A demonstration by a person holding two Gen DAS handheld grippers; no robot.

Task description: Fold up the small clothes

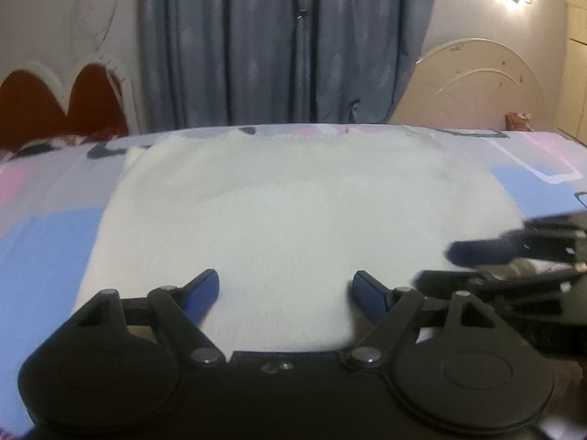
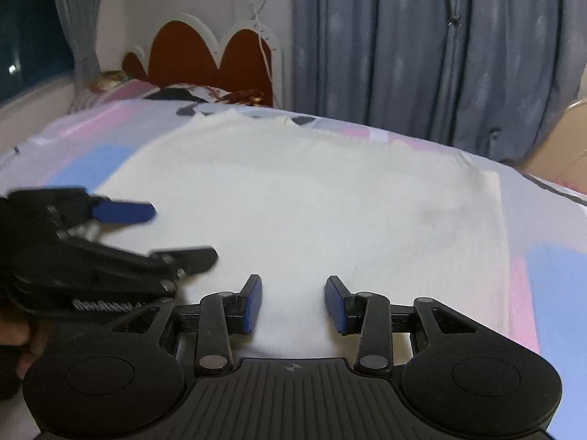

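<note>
- Left wrist view: white garment (image 1: 293,220) lies flat on the bed (image 1: 44,242), spread ahead of the left gripper (image 1: 286,295). Fingers (image 1: 201,293) wide apart, holding nothing, hovering over the garment's near edge; cloth fills the gap between them. Right gripper (image 1: 462,267) comes in from the right edge, blurred, just beside the left one.
- Right wrist view: right gripper (image 2: 293,302) over the same near edge, fingers (image 2: 253,302) moderately spread, nothing held. Garment (image 2: 312,201) extends ahead to the curtain (image 2: 422,47) side. Left gripper (image 2: 176,234) at left, blurred, jaws parted.
</note>
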